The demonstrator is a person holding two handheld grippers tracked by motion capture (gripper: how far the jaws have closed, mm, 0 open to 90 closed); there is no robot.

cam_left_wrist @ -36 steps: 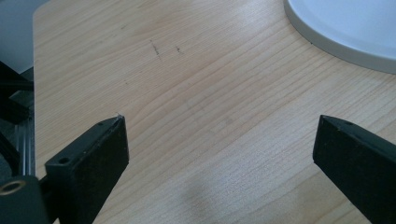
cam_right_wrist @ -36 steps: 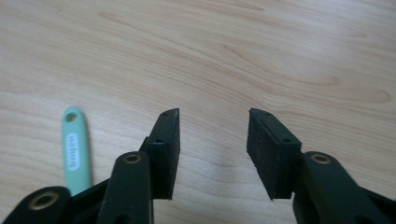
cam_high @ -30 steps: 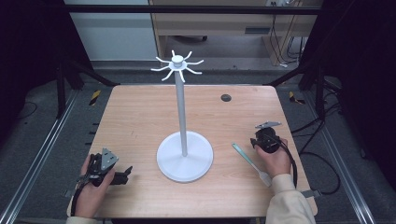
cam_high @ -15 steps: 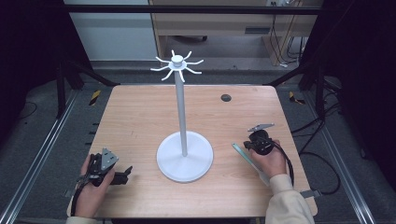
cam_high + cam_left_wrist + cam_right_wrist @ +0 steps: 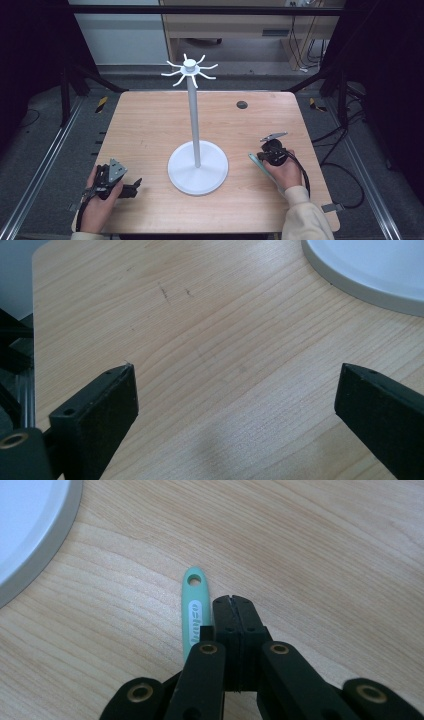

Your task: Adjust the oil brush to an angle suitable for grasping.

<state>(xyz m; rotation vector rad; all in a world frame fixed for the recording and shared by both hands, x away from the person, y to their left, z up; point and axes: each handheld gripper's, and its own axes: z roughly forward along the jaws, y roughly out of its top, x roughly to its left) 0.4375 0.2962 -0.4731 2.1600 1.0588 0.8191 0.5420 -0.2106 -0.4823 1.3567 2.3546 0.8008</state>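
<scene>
while the white hook stand (image 5: 197,167) is standing mid-desk (image 5: 150,120), the right gripper (image 5: 233,605), fingers pressed together and empty, is hovering just beside the mint-green handle (image 5: 192,612) lying flat; it has slid closer since earlier. next it likely needs opening over the handle. the left gripper (image 5: 131,189) is resting wide open, empty.

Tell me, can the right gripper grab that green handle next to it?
Probably yes, but not yet: the right gripper is shut and sits right beside the green handle on bare table. It must open first.
</scene>
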